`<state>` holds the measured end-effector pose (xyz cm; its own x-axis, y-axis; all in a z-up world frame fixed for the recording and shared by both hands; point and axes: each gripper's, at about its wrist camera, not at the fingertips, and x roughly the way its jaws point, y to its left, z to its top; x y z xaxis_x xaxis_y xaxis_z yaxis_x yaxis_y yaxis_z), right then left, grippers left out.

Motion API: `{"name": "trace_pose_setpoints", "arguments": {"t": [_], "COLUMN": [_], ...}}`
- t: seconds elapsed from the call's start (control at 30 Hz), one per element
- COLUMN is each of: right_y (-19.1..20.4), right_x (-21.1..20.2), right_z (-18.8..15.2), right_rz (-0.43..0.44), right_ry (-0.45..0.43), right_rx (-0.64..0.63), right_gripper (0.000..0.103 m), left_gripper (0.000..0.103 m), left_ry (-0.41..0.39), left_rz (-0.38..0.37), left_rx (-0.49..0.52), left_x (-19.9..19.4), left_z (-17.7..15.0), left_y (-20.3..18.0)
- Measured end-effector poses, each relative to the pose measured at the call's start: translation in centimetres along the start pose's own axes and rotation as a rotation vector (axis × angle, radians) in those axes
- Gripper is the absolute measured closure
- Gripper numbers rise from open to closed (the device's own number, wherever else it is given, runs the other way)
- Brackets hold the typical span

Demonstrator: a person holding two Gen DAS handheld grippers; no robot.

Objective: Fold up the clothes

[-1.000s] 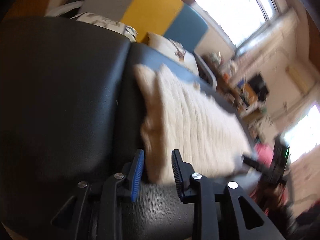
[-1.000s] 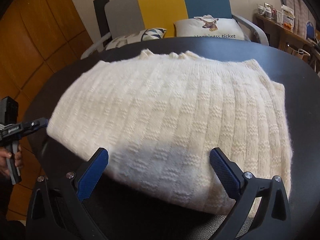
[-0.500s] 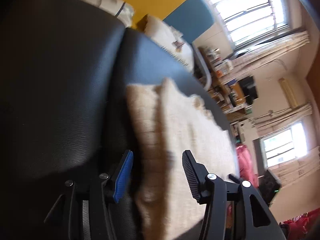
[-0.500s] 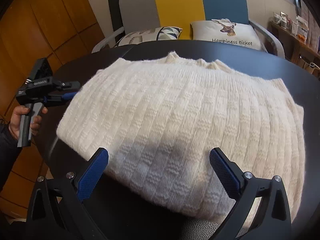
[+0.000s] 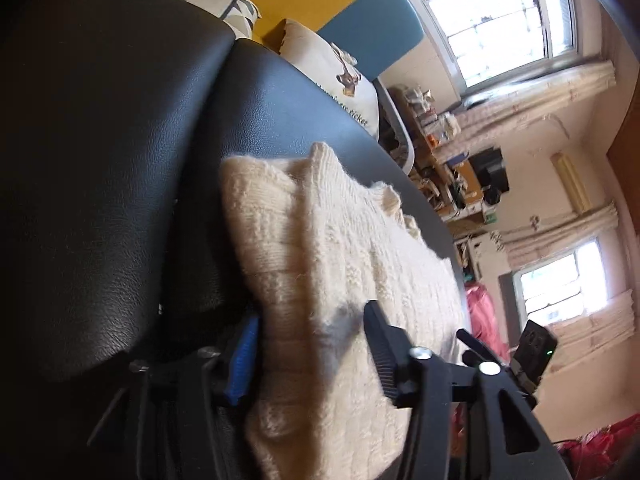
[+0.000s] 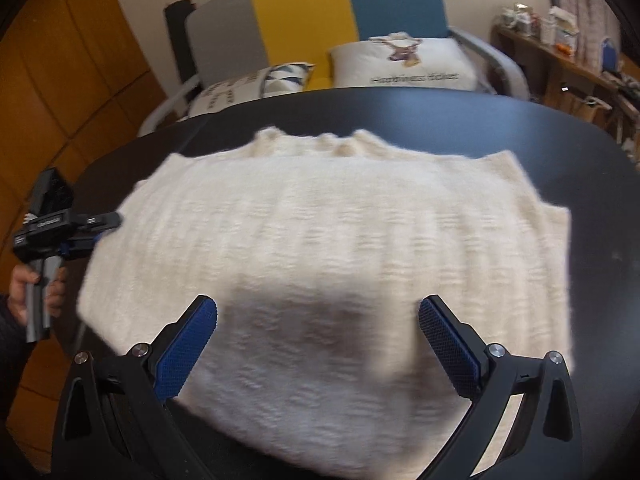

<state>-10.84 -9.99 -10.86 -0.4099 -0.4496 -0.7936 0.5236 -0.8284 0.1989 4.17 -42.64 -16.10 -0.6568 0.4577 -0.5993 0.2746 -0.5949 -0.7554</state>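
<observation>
A folded cream knit sweater lies flat on the black round table. My left gripper has the sweater's thick left edge between its jaws. They are closing, and both pads touch the fabric, which bulges below them. In the right wrist view a hand holds the left gripper at the sweater's left corner. My right gripper hovers open and wide over the near edge, nothing between its pads.
Behind the table stands a grey, yellow and blue armchair with two cushions. A cluttered wooden shelf runs along the right wall. Orange wooden panels are to the left. Red cloth lies beyond the table.
My left gripper came in to the sweater's left edge, spread its jaws and now has the edge between them. The right gripper drew back a little, still open.
</observation>
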Motion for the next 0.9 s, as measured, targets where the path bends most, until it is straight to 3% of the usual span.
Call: {"name": "trace_pose_setpoints", "arguments": {"t": [0.03, 0.13, 0.3, 0.47, 0.6, 0.73, 0.9], "right_y": [-0.4, -0.7, -0.6, -0.5, -0.9, -0.7, 0.0], "right_x": [0.1, 0.5, 3.3, 2.9, 1.4, 3.5, 4.0], "right_z": [0.1, 0.3, -0.4, -0.2, 1.0, 0.3, -0.1], "right_rz": [-0.024, -0.053, -0.133, -0.134, -0.139, -0.174, -0.165], "right_ry": [0.003, 0.012, 0.083, 0.081, 0.035, 0.079, 0.038], "right_rx": [-0.006, -0.042, -0.094, -0.078, -0.024, -0.072, -0.066], "right_gripper": [0.0, 0.0, 0.0, 0.0, 0.0, 0.0, 0.0], "left_gripper": [0.082, 0.086, 0.088, 0.088, 0.088, 0.088, 0.088], "left_ry": [-0.001, -0.054, -0.135, -0.167, -0.186, -0.211, -0.252], "left_rz": [-0.011, -0.029, -0.125, -0.153, -0.18, -0.236, -0.329], "left_rx": [-0.025, -0.026, 0.007, 0.042, 0.014, 0.016, 0.025], "left_x": [0.1, -0.3, -1.8, -2.1, -1.9, -2.1, -2.4], "left_z": [-0.1, -0.7, -1.5, -1.4, -1.3, -1.4, -1.8], "left_y": [0.4, 0.4, -1.8, -3.7, -4.2, -6.2, -9.7]}}
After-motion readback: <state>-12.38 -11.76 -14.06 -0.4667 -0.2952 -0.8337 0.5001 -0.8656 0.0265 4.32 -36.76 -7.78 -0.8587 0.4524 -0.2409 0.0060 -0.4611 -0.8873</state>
